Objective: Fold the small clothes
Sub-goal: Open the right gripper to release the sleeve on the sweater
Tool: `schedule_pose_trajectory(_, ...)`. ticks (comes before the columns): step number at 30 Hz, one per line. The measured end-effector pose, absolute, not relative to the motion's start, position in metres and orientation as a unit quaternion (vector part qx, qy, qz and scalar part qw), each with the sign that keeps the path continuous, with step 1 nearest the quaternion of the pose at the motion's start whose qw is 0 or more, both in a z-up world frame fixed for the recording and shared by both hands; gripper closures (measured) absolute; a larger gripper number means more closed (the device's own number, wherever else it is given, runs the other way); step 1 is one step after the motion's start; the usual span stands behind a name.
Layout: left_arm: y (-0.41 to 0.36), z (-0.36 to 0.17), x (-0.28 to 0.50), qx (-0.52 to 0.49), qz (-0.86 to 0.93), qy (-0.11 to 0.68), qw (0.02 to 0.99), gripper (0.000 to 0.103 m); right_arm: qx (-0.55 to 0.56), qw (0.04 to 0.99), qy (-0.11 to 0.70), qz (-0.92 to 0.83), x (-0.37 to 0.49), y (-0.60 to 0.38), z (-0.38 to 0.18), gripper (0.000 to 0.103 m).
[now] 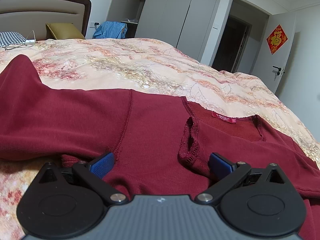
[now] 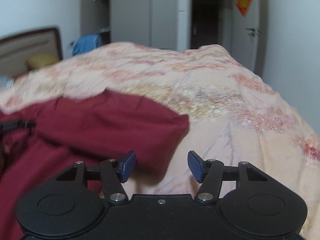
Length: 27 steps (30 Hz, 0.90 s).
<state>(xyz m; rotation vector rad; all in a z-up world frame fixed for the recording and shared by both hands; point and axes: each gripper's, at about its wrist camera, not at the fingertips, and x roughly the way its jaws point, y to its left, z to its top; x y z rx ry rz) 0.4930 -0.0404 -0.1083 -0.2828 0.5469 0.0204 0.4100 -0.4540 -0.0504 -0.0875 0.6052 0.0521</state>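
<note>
1. Nearest us in the left wrist view, the left gripper (image 1: pixel 161 165) has its jaws spread wide, its blue pads (image 1: pixel 103 165) pressed low against the dark red shirt (image 1: pixel 152 132) with the cloth running between them; nothing is pinched.
2. The shirt lies spread on the floral bedspread (image 1: pixel 140 68). Just ahead of the left gripper sits its neckline (image 1: pixel 226 128) (a pink label (image 1: pixel 225 118) shows inside the collar), and a sleeve (image 1: pixel 40 108) stretches away from the neckline toward the left edge of the view.
3. In the right wrist view, which is blurred, the right gripper (image 2: pixel 161 166) also stands with jaws apart and empty. A folded-over end of the shirt (image 2: pixel 104 124) lies beside its left pad and reaches partway between the pads; we cannot tell whether the pad touches the cloth.
4. Beyond the shirt, bare bedspread (image 2: pixel 230 104) carries on to the far edge of the bed.
5. Past the bedspread we see a headboard (image 1: pixel 50 6), a yellow pillow (image 1: pixel 64 31), a blue garment (image 1: pixel 111 29), grey wardrobe doors (image 1: pixel 170 14), and a red paper decoration (image 1: pixel 277 39) on a white door.
</note>
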Motion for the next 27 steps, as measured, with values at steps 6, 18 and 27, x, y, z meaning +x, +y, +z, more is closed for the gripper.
schedule_pose_trajectory(6, -0.041, -0.109, 0.493, -0.14, 0.01, 0.269, 0.953, 0.0, -0.144, 0.951, 0.274, -0.015, 0.424, -0.417, -0.071, 0.066)
schedule_pose_trajectory(18, -0.042, -0.109, 0.494, -0.136, 0.01, 0.269, 0.953, 0.0, -0.102, 0.949, 0.288, -0.075, 0.418, -0.43, -0.086, 0.096)
schedule_pose_trajectory(27, -0.044, -0.079, 0.48, -0.142, 0.034, 0.301, 0.943, 0.0, -0.08, 0.951, 0.295, -0.052, 0.397, -0.427, -0.069, 0.038)
